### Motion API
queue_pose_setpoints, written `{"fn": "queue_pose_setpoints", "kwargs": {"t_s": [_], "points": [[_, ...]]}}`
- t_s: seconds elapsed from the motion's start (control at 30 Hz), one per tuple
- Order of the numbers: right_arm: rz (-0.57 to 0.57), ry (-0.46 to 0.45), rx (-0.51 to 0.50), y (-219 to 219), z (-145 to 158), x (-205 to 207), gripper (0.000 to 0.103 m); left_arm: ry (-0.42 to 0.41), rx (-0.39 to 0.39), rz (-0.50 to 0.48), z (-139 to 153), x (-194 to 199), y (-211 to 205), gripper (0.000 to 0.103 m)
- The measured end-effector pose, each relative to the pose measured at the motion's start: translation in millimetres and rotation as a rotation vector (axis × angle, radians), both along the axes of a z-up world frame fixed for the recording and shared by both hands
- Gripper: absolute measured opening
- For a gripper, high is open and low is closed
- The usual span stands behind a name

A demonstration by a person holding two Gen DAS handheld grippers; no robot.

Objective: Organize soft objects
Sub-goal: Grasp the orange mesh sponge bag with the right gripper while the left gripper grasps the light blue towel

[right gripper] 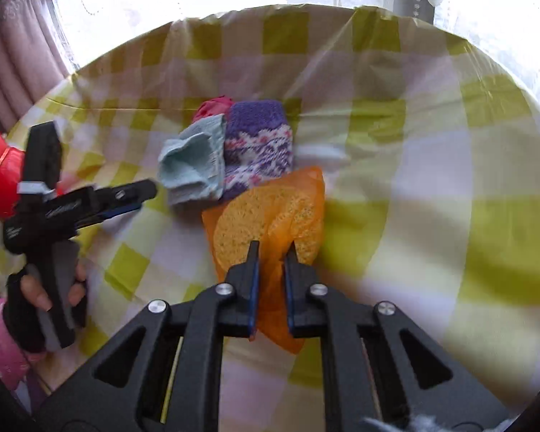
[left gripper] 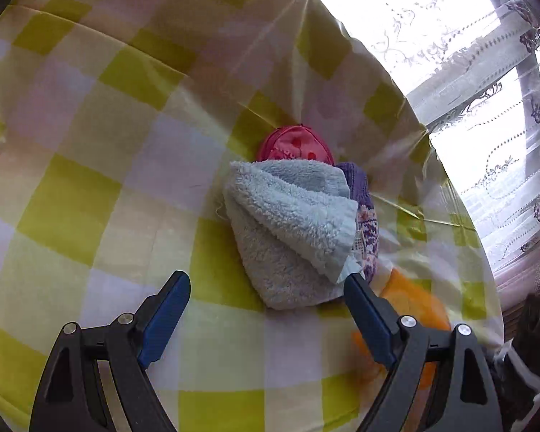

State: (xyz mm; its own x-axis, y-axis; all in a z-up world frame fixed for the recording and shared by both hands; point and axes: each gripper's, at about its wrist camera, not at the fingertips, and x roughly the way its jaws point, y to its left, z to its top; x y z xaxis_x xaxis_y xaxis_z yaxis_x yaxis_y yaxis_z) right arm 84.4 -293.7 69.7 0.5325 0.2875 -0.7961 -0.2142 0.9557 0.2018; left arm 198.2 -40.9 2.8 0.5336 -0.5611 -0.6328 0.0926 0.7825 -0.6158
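While a pink cloth (left gripper: 294,144) and purple sock (right gripper: 258,144) crowd the blue towel (left gripper: 291,223) on the checked tablecloth (left gripper: 90,180), left gripper (left gripper: 266,280) sits spread just short of the towel; right gripper (right gripper: 271,252) pinches the orange mesh (right gripper: 270,223) beside the sock.

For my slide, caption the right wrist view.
Right gripper shut on orange mesh sponge bag beside folded blue towel and purple sock.
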Motion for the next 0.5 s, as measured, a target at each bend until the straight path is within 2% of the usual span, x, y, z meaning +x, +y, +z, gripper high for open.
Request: {"fn": "queue_pose_setpoints", "kwargs": {"t_s": [0.13, 0.23, 0.27, 0.3, 0.33, 0.37, 0.4, 0.47, 0.5], "points": [[0.028, 0.044, 0.137, 1, -18, -83, 0.014, 0.009, -0.041, 0.059, 4, 24, -11, 0.088], [0.038, 0.113, 0.144, 11, -43, -121, 0.015, 0.022, 0.023, 0.064, 2, 44, -31, 0.088], [0.033, 0.092, 0.151, 11, -43, -131, 0.015, 0.008, 0.069, 0.053, 3, 44, -38, 0.088], [0.047, 0.101, 0.169, 12, -44, -135, 0.015, -0.005, 0.127, 0.04, 7, 41, -44, 0.08], [0.045, 0.096, 0.159, 13, -42, -138, 0.015, -0.014, 0.166, 0.025, 9, 34, -47, 0.044], [0.037, 0.073, 0.133, 13, -38, -141, 0.015, -0.02, 0.18, -0.003, 11, 23, -47, 0.023], [0.037, 0.052, 0.121, 14, -35, -143, 0.015, -0.016, 0.178, -0.031, 11, 11, -45, 0.014], [0.036, 0.022, 0.151, 12, -30, -144, 0.015, -0.021, 0.18, -0.04, 12, -25, -30, 0.014], [0.027, 0.009, 0.169, 11, -28, -147, 0.015, -0.035, 0.21, -0.037, 13, -45, -22, 0.014]]}}
